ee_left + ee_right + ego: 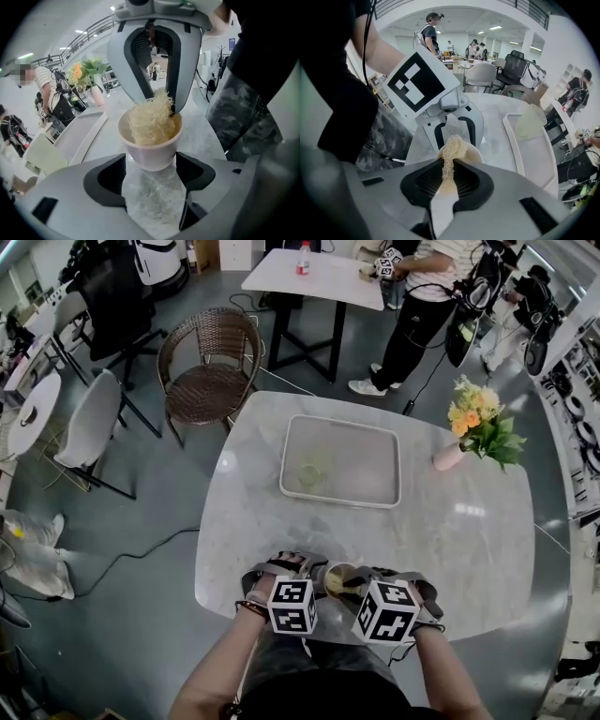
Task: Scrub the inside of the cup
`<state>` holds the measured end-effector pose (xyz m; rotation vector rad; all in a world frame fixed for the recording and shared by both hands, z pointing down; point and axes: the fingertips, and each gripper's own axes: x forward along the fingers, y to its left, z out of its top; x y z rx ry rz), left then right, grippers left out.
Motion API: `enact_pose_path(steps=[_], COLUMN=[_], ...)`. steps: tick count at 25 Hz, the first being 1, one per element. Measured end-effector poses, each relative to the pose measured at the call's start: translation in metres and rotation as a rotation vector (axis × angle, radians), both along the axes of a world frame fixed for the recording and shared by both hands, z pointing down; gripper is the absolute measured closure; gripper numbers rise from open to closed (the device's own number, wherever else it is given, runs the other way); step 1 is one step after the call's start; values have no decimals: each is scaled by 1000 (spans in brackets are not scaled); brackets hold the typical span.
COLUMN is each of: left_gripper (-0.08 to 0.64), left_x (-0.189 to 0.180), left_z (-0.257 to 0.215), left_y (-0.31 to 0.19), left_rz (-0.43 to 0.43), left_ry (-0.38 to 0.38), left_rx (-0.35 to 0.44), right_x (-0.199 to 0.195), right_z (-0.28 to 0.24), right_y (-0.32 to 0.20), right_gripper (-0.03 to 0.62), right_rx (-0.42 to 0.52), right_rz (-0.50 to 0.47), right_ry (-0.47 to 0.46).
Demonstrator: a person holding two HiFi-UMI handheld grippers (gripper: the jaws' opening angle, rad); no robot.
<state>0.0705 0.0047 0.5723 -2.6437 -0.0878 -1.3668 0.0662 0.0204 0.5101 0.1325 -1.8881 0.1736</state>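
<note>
White round plastic cup (343, 572): position and gripper state, by view.

**Head view.** The cup stands at the near edge of the grey-white marble surface (450, 540), directly in front of the person, with its mouth facing up. The left gripper (306, 572) reaches it from the left side. The right gripper (373, 589) comes in from the right and above. Both forearms are drawn in close to the body, and both grippers point steeply down.

**Left gripper view.** The cup (150, 146) sits between the left gripper's (151, 174) wide-set jaws. The dark pads bear on opposite sides of its lower wall, so the gripper is clamping the cup. A pale yellow fibrous scrubber (150, 119) fills the cup's mouth. The right gripper (161, 101) enters from above it.

**Right gripper view.** The right gripper (446, 180) is closed on the scrubber (449, 149). The scrubber's long axis runs straight out along the jaws and down into the cup (472, 153). The left gripper (457, 139) lies just beyond the cup.

**Next move (judgement).** The scrubber is already roughly in line with the cup's upright axis. Scrubbing therefore calls for the right hand to twist or stroke it against the inner wall while the left hand holds the cup steady.
</note>
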Motion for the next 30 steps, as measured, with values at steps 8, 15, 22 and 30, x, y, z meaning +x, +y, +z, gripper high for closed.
enact_pose_path(steps=[8,15,22,30], left_gripper=[216,204,199,233], left_x=[-15,1,10,4], left_z=[-1,-6,5,5], left_y=[-22,0,3,2], left_rz=[-81,-214,-343,-204], left_ry=[-3,129,81,73], left_rx=[33,-61,4,-72], right_x=[8,11,9,7], right_z=[-3,7,16,18], right_y=[-14,-20,-19,-11], right_gripper=[532,532,532,532], right_rx=[6,57,53,100], right_rz=[115,53,16,-155], right_ry=[-21,61,82,107])
